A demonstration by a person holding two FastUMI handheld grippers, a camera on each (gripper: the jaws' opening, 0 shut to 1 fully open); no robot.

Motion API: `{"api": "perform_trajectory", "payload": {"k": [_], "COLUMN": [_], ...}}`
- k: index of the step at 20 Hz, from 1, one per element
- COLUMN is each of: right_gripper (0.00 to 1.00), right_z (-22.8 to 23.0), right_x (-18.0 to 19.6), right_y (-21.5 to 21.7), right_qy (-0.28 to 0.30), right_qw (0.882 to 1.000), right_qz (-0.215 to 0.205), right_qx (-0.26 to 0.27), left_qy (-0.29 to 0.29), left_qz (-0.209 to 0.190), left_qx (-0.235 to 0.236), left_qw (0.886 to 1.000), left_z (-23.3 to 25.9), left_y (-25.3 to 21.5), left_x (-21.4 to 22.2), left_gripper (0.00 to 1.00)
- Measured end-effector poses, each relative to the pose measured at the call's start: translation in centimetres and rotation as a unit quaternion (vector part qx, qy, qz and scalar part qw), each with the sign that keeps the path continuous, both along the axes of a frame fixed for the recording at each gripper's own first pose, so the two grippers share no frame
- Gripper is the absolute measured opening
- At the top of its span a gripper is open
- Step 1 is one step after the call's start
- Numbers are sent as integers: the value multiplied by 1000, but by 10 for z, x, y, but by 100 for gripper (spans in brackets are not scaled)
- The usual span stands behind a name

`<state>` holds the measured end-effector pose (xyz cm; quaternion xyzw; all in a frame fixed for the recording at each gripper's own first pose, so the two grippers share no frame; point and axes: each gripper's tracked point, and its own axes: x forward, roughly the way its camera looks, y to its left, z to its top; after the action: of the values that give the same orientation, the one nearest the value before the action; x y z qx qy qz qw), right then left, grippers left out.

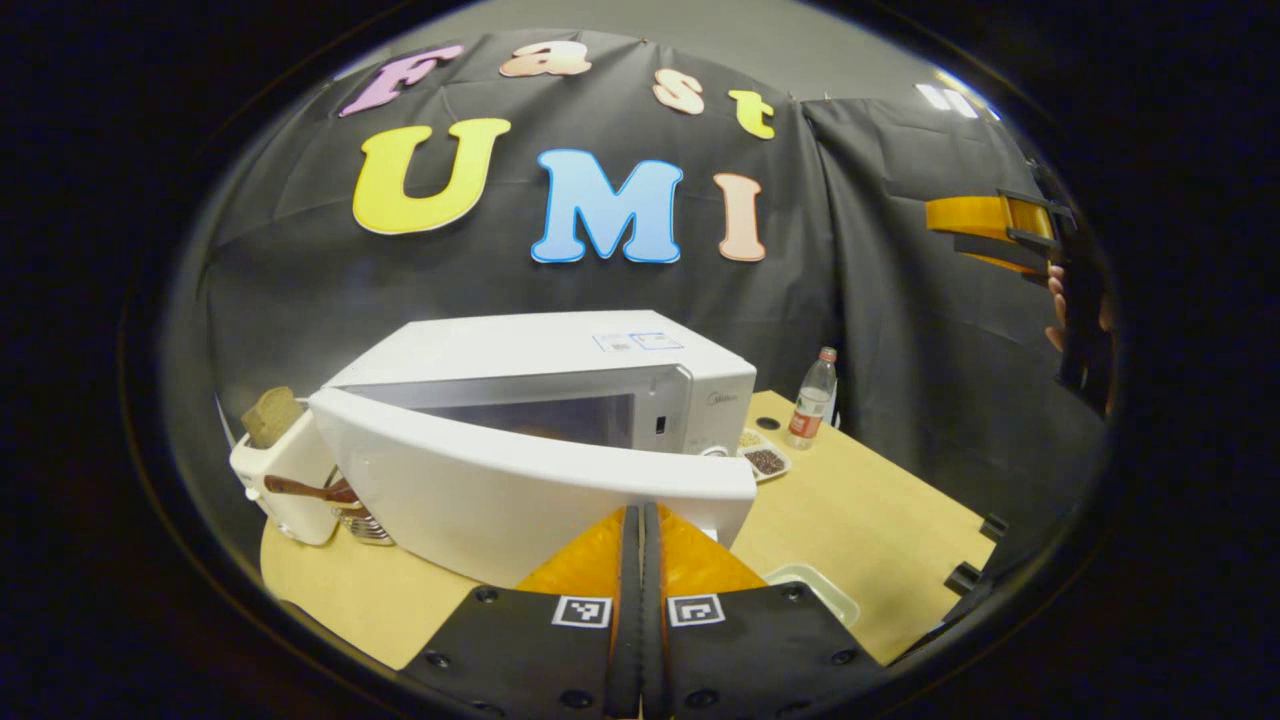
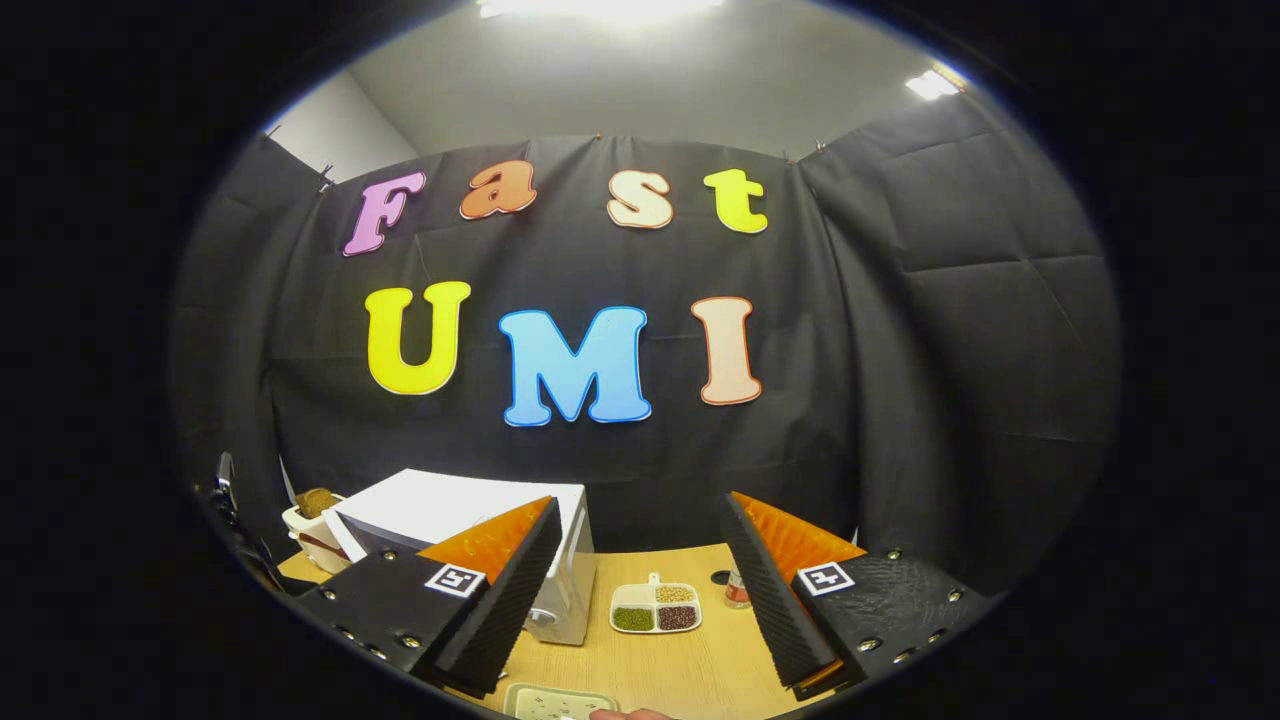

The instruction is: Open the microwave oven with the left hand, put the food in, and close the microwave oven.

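Microwave (image 1: 560,400) door's half open ahead of the left gripper (image 1: 641,520), fingers pressed together; could slip off while pushing.

A toaster (image 1: 285,475), a bottle (image 1: 812,398) and a divided dish (image 2: 656,607) stand on the table (image 1: 880,510).

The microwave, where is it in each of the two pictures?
Left gripper view: the microwave is in the middle, close up, its door swung partly open just ahead of the left gripper.
Right gripper view: the microwave sits low on the left, partly behind a finger of the right gripper.
Shared landmark: the divided dish of beans on the table beside the microwave.
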<state>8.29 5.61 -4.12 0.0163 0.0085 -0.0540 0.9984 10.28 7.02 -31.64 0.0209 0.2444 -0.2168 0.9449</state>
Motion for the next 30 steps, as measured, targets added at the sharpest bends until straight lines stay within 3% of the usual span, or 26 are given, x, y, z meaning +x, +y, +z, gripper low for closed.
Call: {"api": "perform_trajectory", "payload": {"k": [13, 23, 30], "right_gripper": [98, 98, 98], "right_z": [-9, -15, -21], "right_x": [11, 20, 30], "right_y": [-20, -32, -33], "right_qy": [10, 19, 28], "right_qw": [1000, 999, 999], "right_qz": [-13, -24, -21], "right_qx": [6, 13, 13], "left_qy": [-15, -14, -8], "left_qz": [44, 13, 21], "left_qx": [-13, -11, -22], "left_qw": [999, 1000, 999], "left_z": [-2, -8, -9], "left_y": [-25, -62, -67], "left_x": [65, 86, 108], "left_gripper": [7, 7, 7]}}
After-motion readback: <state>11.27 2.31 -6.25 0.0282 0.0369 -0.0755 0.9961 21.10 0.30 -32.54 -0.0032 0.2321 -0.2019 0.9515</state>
